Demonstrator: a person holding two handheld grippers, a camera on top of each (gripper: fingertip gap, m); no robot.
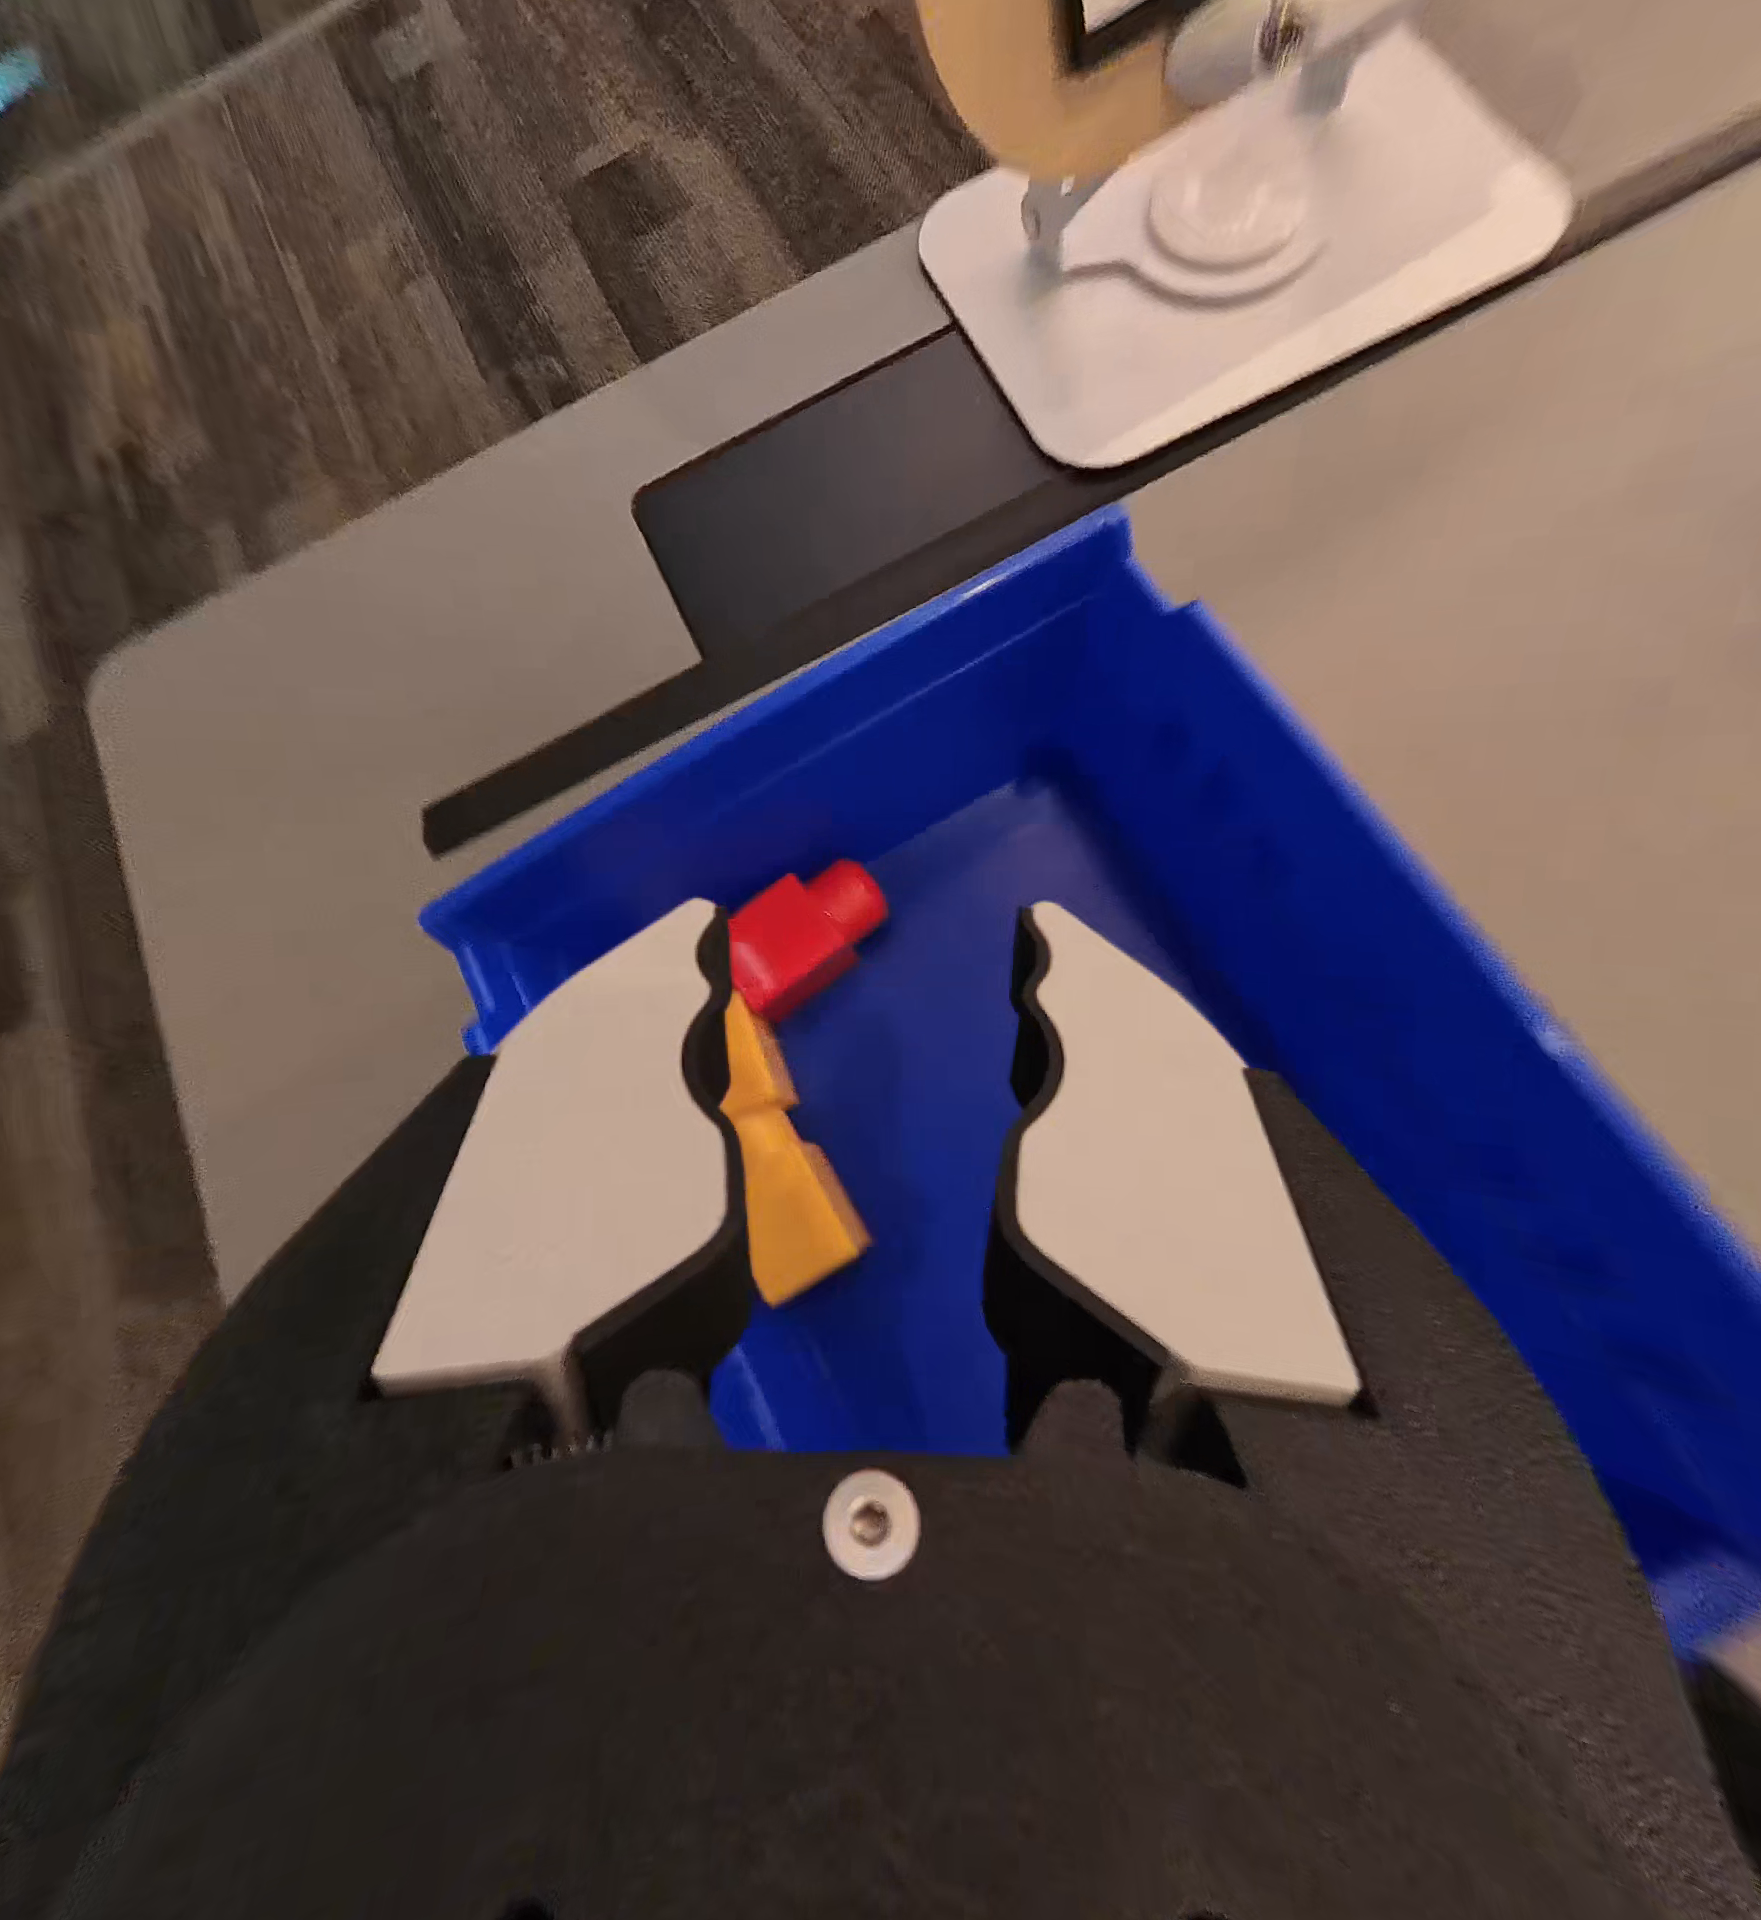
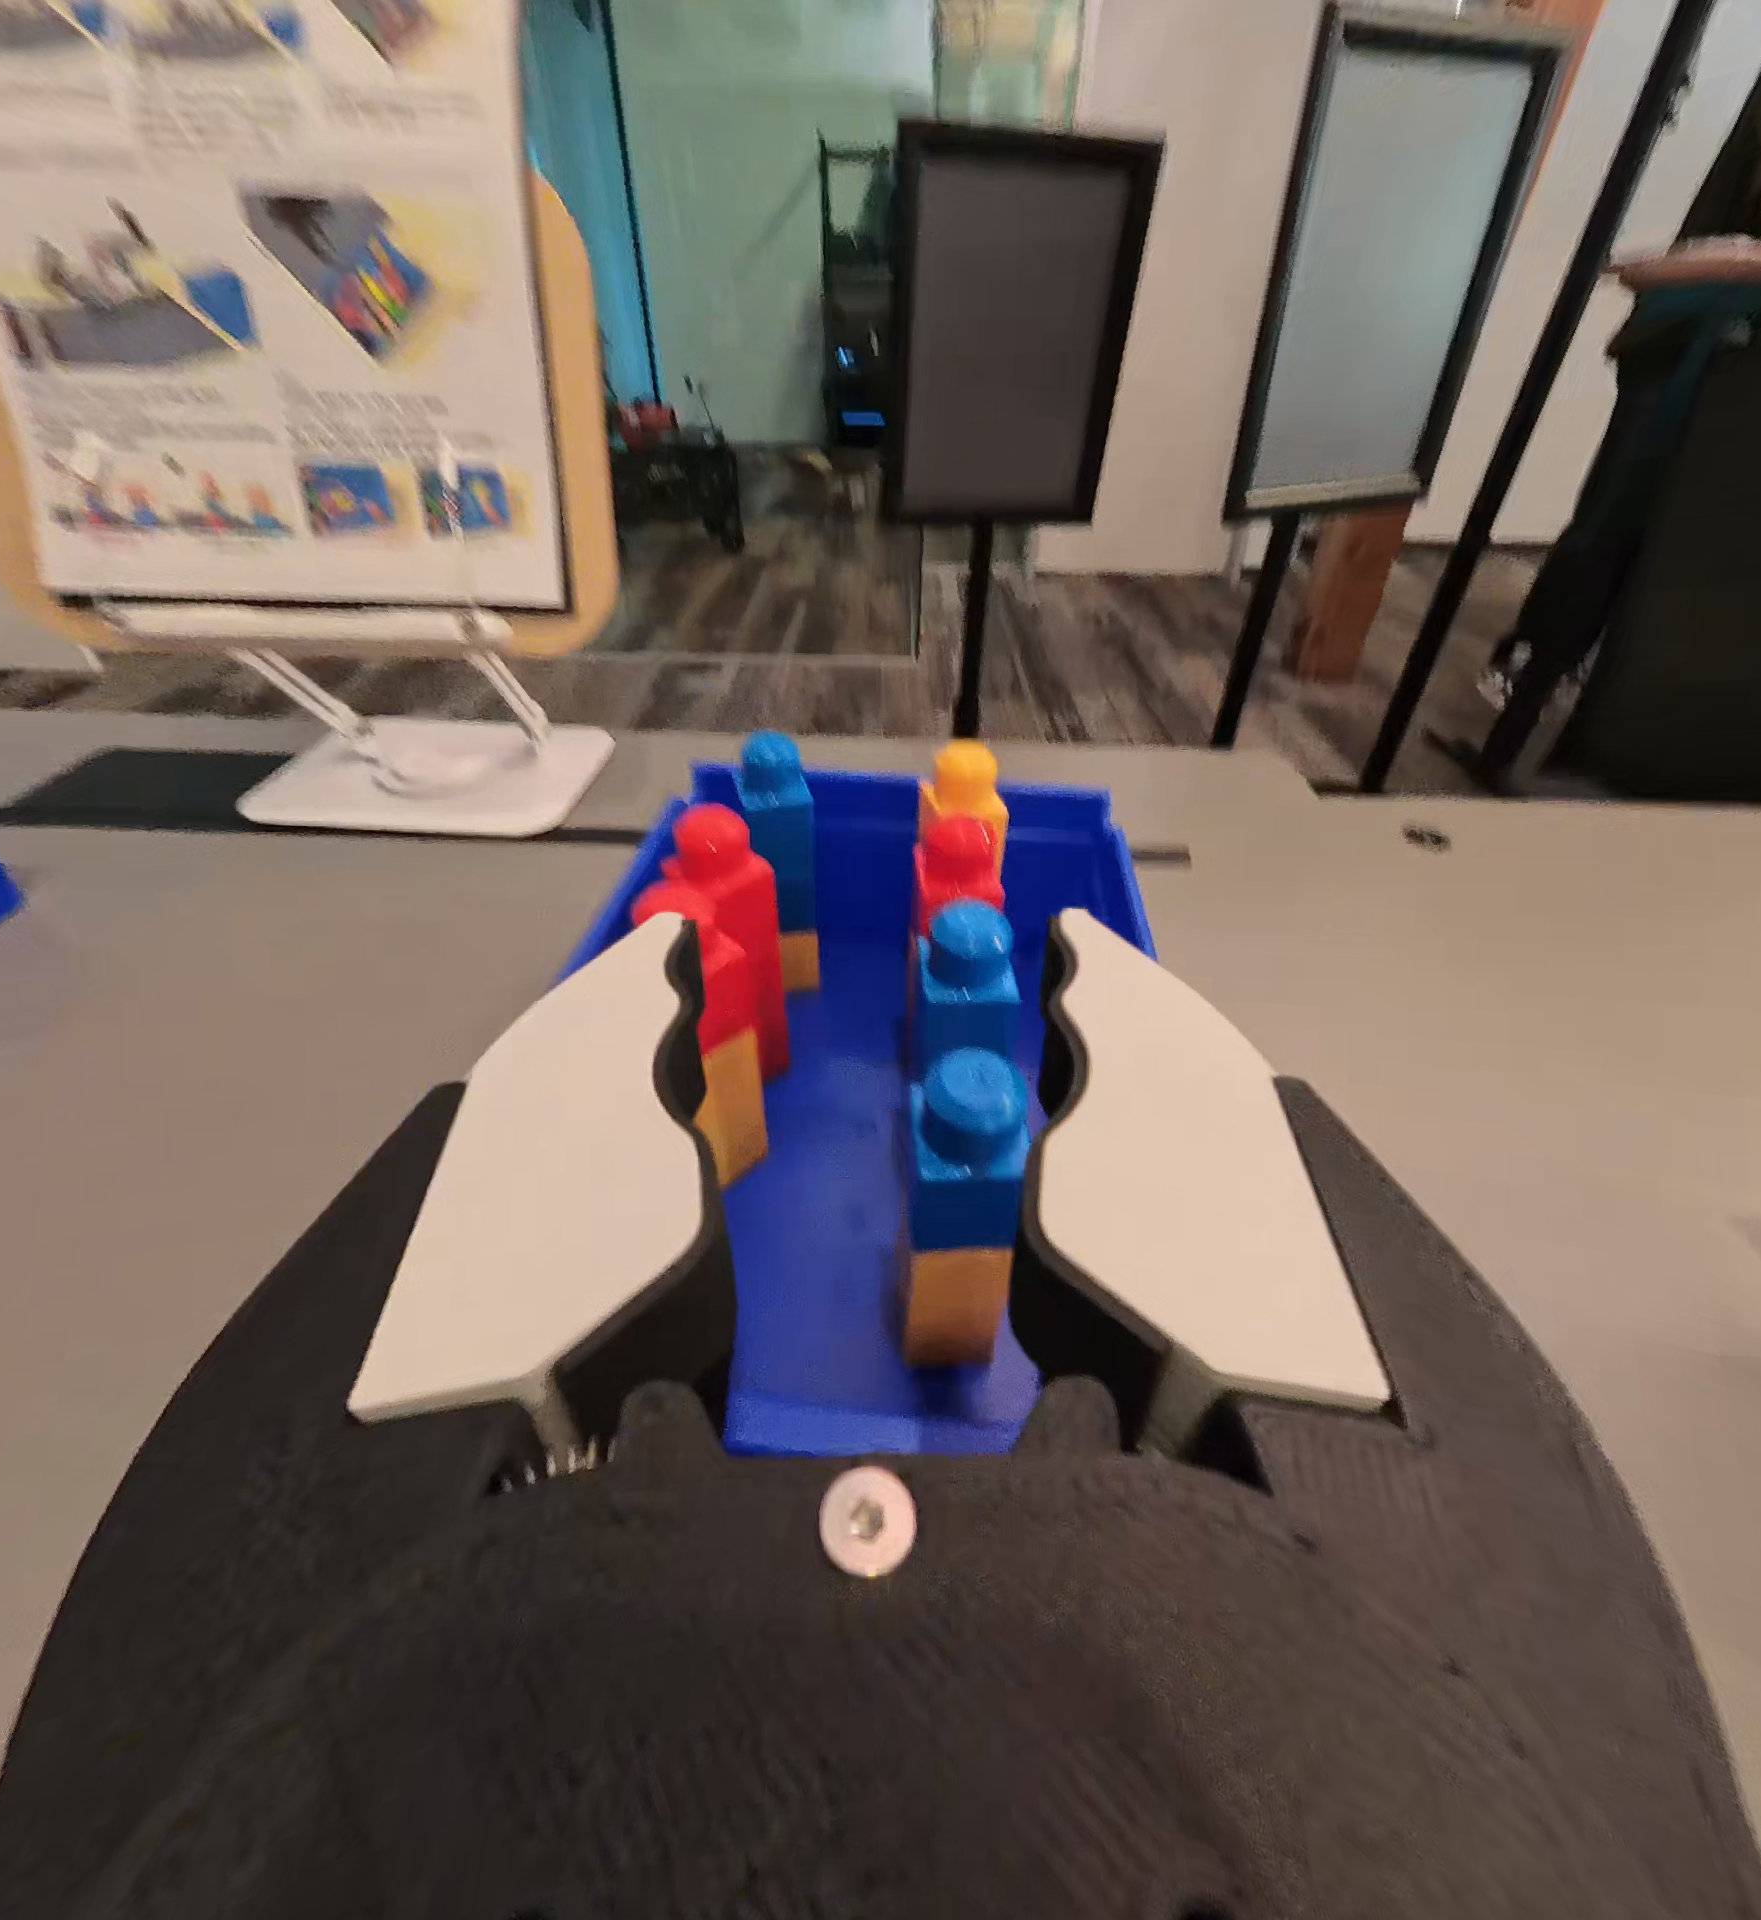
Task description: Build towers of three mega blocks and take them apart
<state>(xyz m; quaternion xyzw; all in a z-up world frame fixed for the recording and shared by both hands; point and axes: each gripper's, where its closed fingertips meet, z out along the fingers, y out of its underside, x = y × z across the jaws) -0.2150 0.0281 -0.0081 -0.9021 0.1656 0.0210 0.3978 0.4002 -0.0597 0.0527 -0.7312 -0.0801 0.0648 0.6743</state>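
Grey desk (image 2: pixel 1478 1039) surface fills both views, with dark wood-patterned floor beyond it, a poster (image 2: pixel 232 291) propped on a white stand (image 2: pixel 429 774) at the desk's far left edge, and two dark framed panels (image 2: pixel 1021 322) seen standing on the floor behind. In the left wrist view, a blue bin (image 1: pixel 1271 831) is seen lying near a black strip (image 1: pixel 803 520) set into the desk; a red block (image 1: pixel 803 935) is seen lying on its side near the bin's far wall, and an orange block (image 1: pixel 793 1195) lies just nearer, partly hidden behind the left finger. The left gripper (image 1: pixel 871 935) is held over this bin with its jaws spread wide, and nothing is pressed between them. In the right wrist view, a second blue bin (image 2: pixel 1115 862) is seen in the middle of the desk, and towers of blocks are stood upright in it in two rows. Along the left wall, two red-topped towers (image 2: pixel 730 935) and a blue-topped tower (image 2: pixel 777 821) with orange bases are seen; along the right wall, a blue tower on an orange base (image 2: pixel 964 1195) is nearest, then another blue-topped one (image 2: pixel 969 977), a red one (image 2: pixel 959 862) and an orange-topped one (image 2: pixel 964 779) at the far wall. The right gripper (image 2: pixel 871 935) is held above the bin's near end with its jaws wide apart; the towers are seen between the fingers, but none is pressed by the pads. The image is blurred throughout.
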